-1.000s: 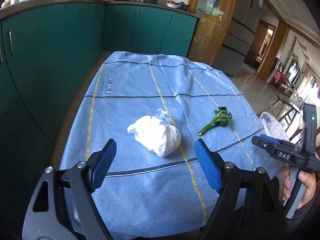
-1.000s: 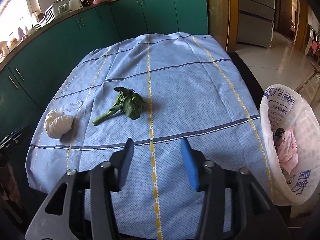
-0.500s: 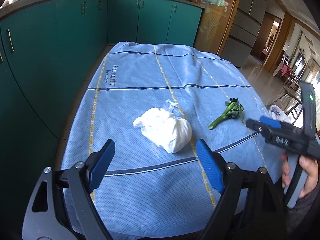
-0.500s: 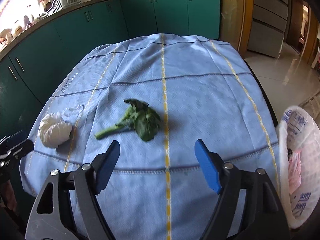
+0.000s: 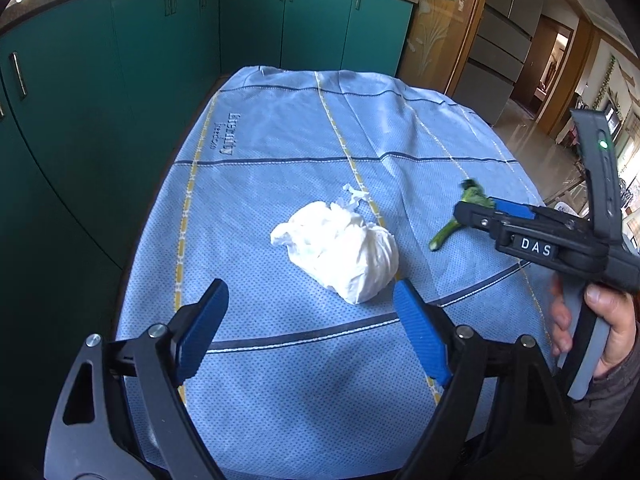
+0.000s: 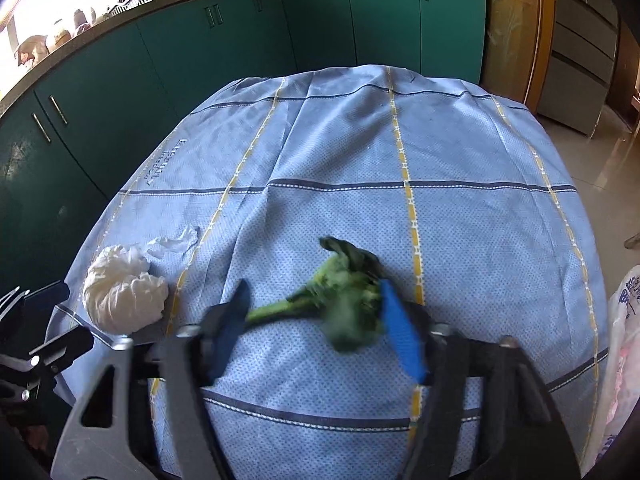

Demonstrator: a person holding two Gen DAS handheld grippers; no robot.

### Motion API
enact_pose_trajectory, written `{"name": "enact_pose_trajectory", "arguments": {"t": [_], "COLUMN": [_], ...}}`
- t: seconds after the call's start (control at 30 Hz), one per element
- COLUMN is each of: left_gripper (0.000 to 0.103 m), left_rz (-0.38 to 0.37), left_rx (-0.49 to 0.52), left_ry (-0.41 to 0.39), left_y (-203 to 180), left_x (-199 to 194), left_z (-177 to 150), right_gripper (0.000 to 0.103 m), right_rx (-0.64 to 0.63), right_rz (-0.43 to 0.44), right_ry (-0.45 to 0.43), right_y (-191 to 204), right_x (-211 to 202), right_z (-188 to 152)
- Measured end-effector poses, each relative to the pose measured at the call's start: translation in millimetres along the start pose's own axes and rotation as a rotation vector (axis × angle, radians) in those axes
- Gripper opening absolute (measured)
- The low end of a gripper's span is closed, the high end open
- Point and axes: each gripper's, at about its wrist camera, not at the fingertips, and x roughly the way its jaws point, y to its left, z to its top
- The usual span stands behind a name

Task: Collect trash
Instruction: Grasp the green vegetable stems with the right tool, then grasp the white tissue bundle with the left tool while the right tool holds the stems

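The right hand-held gripper (image 6: 316, 320) stands open around the greens (image 6: 340, 300) on the counter (image 6: 460, 240). The left hand-held gripper (image 5: 310, 322) gapes wide, the tissue wad (image 5: 340, 252) just ahead.

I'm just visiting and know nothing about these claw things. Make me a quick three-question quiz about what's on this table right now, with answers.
1. True or false: the left claw is gripping the white crumpled tissue wad.
2. Which item lies between the fingers of the right claw?
A. a pot lid
B. the green vegetable scrap
C. a spoon
3. Fill in: the table is covered by a light ____ tablecloth with yellow and dark stripes.

Key
1. False: the left claw is open, and the wad sits just ahead of its fingers, untouched.
2. B. The fingers flank it, though the picture is too blurred to tell whether they have closed on it.
3. Blue.
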Motion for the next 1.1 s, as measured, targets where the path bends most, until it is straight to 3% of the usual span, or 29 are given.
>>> {"name": "enact_pose_trajectory", "arguments": {"t": [0.03,0.07,0.13,0.27,0.5,0.63,0.7,0.83,0.93,1.1], "left_gripper": [0.085,0.085,0.085,0.085,0.085,0.085,0.085,0.085,0.086,0.087], "left_rz": [-0.001,-0.002,-0.004,-0.008,-0.017,-0.018,-0.017,-0.01,-0.001,-0.029], "left_rx": [-0.003,-0.008,-0.01,0.004,0.008,0.01,0.012,0.005,-0.011,-0.061], "left_ry": [0.003,0.008,0.013,0.011,0.013,0.017,0.018,0.008,0.017,0.05], "left_y": [0,-1,-2,-7,-10,-13,-14,-9,-2,7], "left_x": [1,3,4,3,6,8,8,5,9,21], "left_z": [0,0,1,1,2,2,1,2,4,9], "right_gripper": [0.029,0.022,0.016,0.013,0.013,0.014,0.019,0.061,0.07,0.075], "right_rx": [-0.007,-0.014,-0.021,0.0,0.166,0.129,0.095,0.048,0.048,0.037], "right_rz": [-0.007,-0.016,-0.014,-0.022,-0.083,-0.073,-0.045,-0.023,-0.049,-0.095], "right_ry": [0.006,0.007,0.0,-0.026,-0.037,-0.025,-0.007,-0.027,-0.042,-0.029], "right_y": [0,-1,-4,-16,-68,-65,-54,-39,-39,-45], "right_x": [-1,-2,-7,-27,-65,-70,-67,-67,-70,-64], "right_z": [-2,-5,-10,-25,-60,-74,-78,-81,-80,-78]}}
